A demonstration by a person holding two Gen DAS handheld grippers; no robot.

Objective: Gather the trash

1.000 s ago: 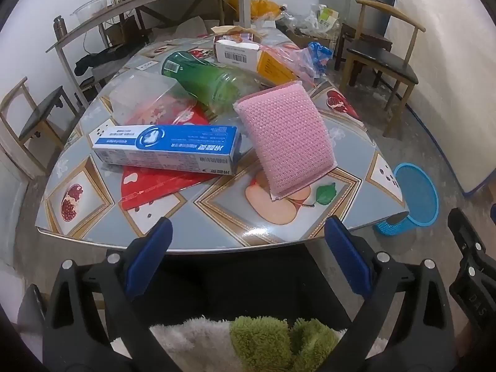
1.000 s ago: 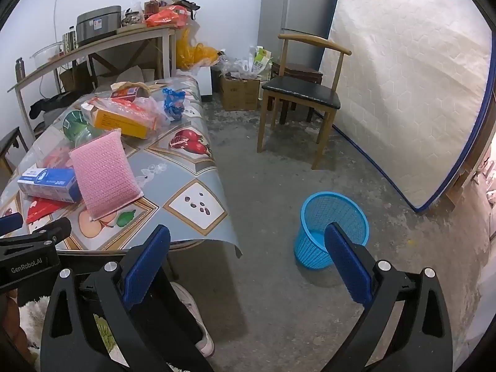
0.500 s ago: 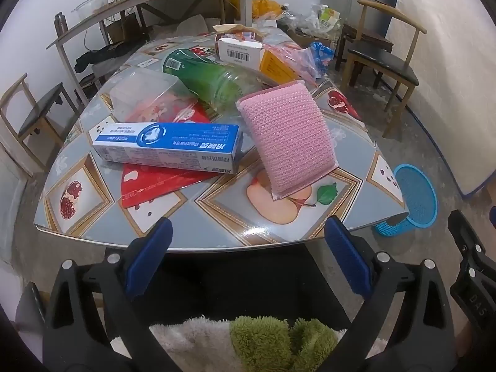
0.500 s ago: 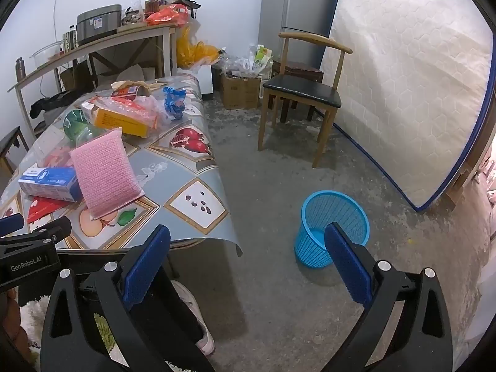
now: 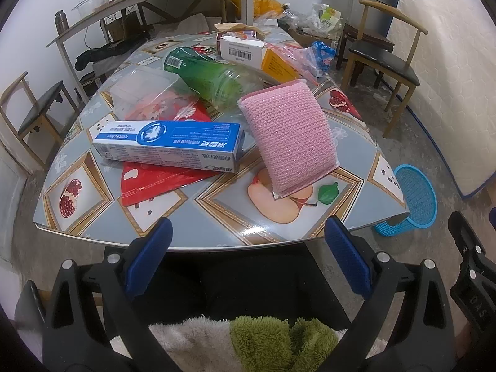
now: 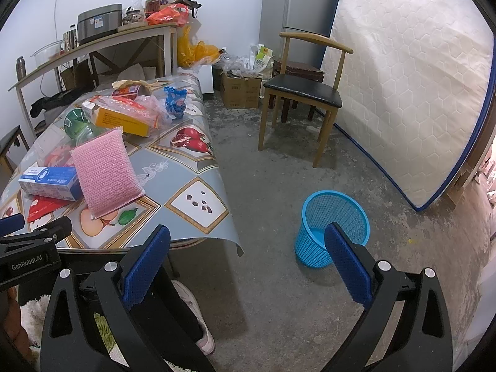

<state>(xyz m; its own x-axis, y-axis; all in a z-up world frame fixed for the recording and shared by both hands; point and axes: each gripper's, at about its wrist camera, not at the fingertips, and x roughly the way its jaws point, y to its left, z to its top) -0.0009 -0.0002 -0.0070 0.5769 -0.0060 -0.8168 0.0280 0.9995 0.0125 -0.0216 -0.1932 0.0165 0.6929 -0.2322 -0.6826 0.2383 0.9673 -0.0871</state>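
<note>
Left gripper (image 5: 248, 248) & right gripper (image 6: 248, 248) both wide open, holding nothing. Pink sponge (image 5: 288, 136) leans on toothpaste box (image 5: 169, 144); blue basket (image 6: 333, 228) on floor.

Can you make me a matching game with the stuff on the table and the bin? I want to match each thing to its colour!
Things:
1. scrubbing pad
2. bottle
3. bin
4. flat wrapper

Colours:
A. green
B. red
C. pink
D. blue

Pairs: 1-C, 2-A, 3-D, 4-B
</note>
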